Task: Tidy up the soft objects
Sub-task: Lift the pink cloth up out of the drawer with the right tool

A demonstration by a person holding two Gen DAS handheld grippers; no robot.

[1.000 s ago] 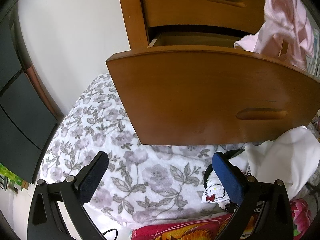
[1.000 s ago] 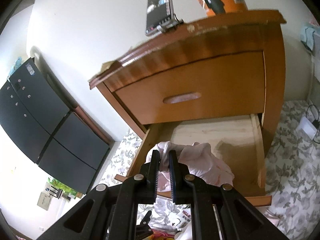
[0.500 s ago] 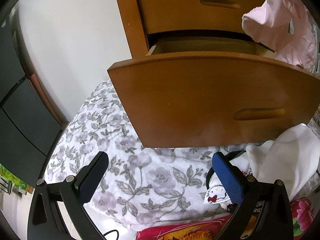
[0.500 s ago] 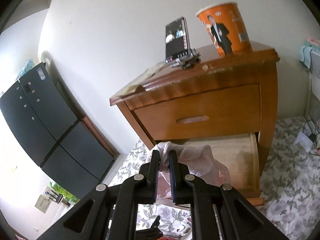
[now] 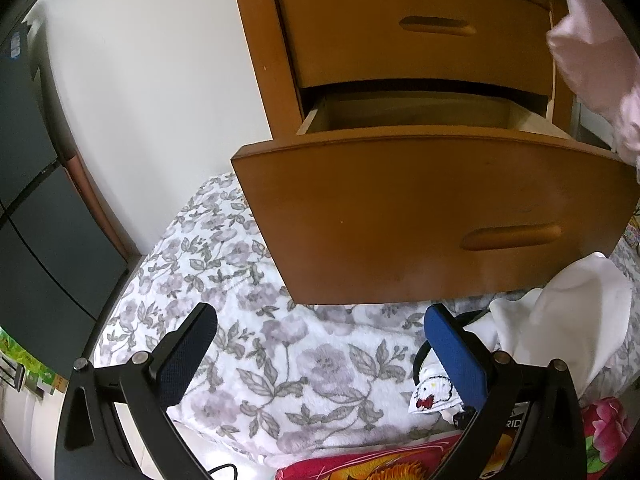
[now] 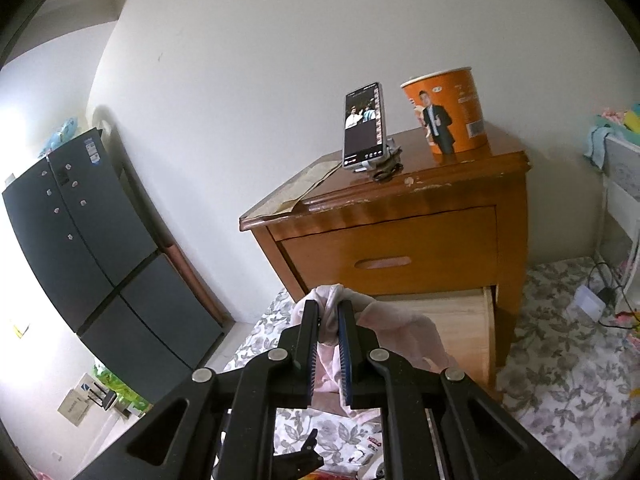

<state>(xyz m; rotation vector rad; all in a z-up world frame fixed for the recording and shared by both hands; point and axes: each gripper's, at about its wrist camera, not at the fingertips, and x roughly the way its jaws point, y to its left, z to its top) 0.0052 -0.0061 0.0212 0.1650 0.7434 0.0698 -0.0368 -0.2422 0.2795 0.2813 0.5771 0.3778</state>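
Left wrist view
Left gripper (image 5: 316, 332): jaws wide apart, nothing between them, above the floral blanket (image 5: 248, 280).
Open drawer (image 5: 432, 216): straight ahead.
White cloth (image 5: 568, 312): beside the right finger.

Right wrist view
Right gripper (image 6: 329, 312): clamped on the pink garment (image 6: 400, 332), which hangs in front of the open drawer (image 6: 452, 320).

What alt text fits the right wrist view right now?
The right hand-held gripper is shut on a pale pink soft garment in front of the wooden nightstand's open bottom drawer. On top of the nightstand stand a propped phone and an orange paper bucket.
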